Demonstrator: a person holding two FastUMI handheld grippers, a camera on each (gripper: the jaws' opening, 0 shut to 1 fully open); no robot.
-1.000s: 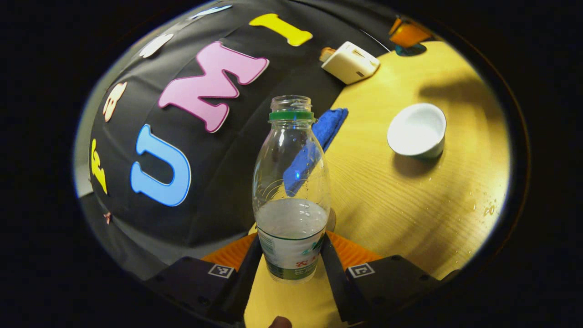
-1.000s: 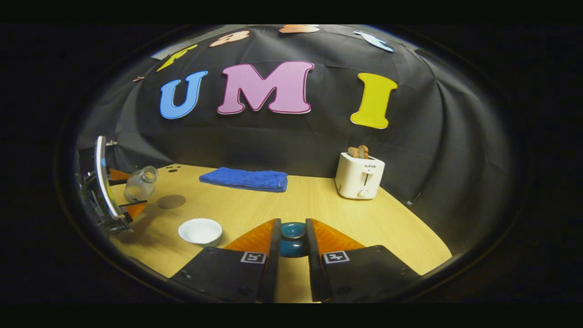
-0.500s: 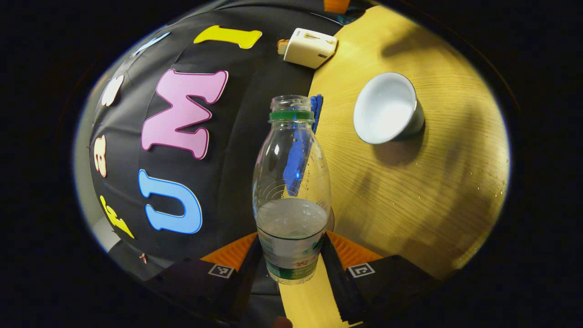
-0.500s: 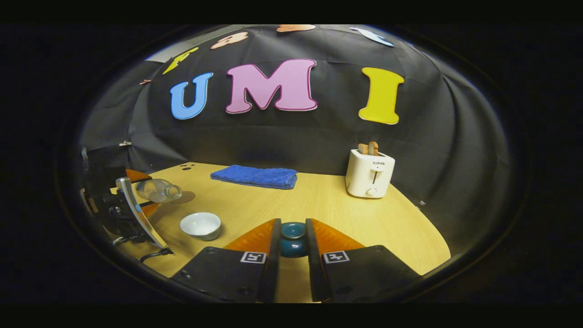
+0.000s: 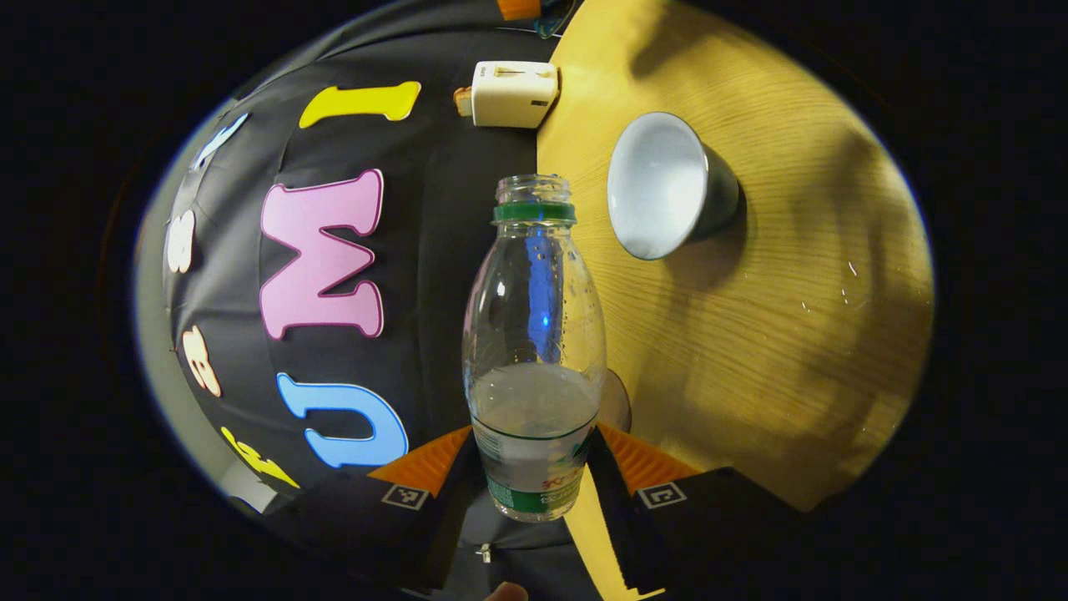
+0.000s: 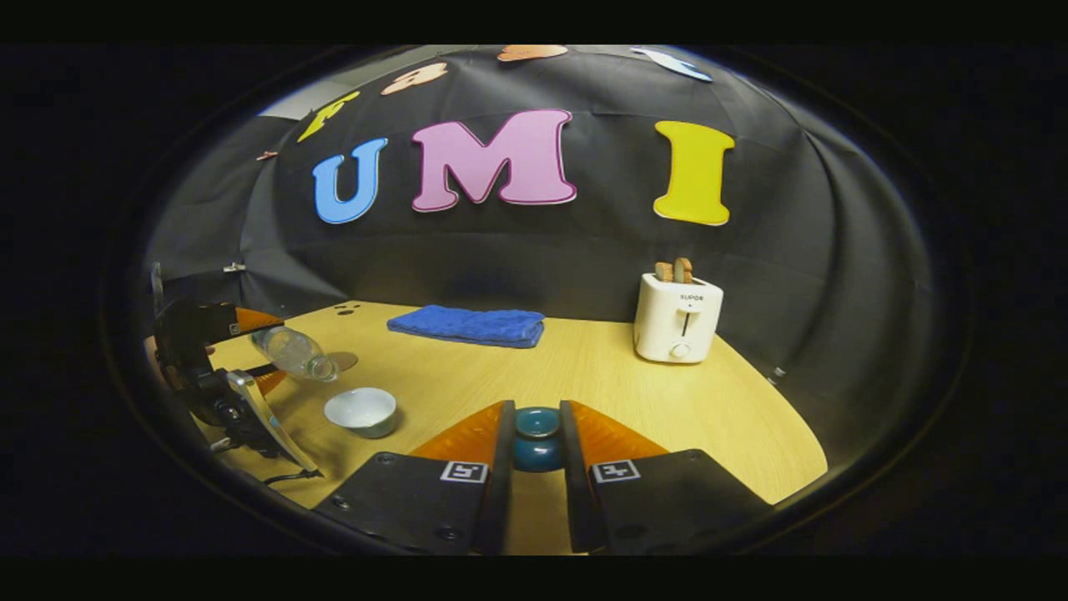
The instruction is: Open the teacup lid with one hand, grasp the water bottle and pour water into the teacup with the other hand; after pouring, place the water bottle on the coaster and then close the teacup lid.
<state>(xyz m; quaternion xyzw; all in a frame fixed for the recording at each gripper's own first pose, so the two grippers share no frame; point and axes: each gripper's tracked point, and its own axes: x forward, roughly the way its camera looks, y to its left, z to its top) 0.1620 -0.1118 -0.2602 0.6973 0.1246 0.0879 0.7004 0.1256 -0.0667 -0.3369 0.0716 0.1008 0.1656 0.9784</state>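
My left gripper (image 5: 534, 467) is shut on the lower body of a clear, uncapped water bottle (image 5: 534, 334) with a green neck ring, part full. In the right gripper view the bottle (image 6: 294, 353) is tipped past level, mouth down toward the teacup (image 6: 360, 411), held by the left gripper (image 6: 242, 346). The teacup (image 5: 659, 188) is white inside, uncovered, standing on the wooden table. A round coaster (image 6: 344, 361) lies just behind the bottle. My right gripper (image 6: 534, 446) is shut on the knob of the dark teal lid (image 6: 536, 438), held above the table.
A folded blue towel (image 6: 469, 325) lies at the back of the table (image 6: 601, 376). A white toaster (image 6: 677, 317) with toast stands at the back right. Water drops (image 5: 843, 288) speckle the wood near the cup.
The left gripper has tilted the bottle further, from mouth-up through level to mouth-down, and brought it closer over the teacup. The right gripper holds the lid nearly still.
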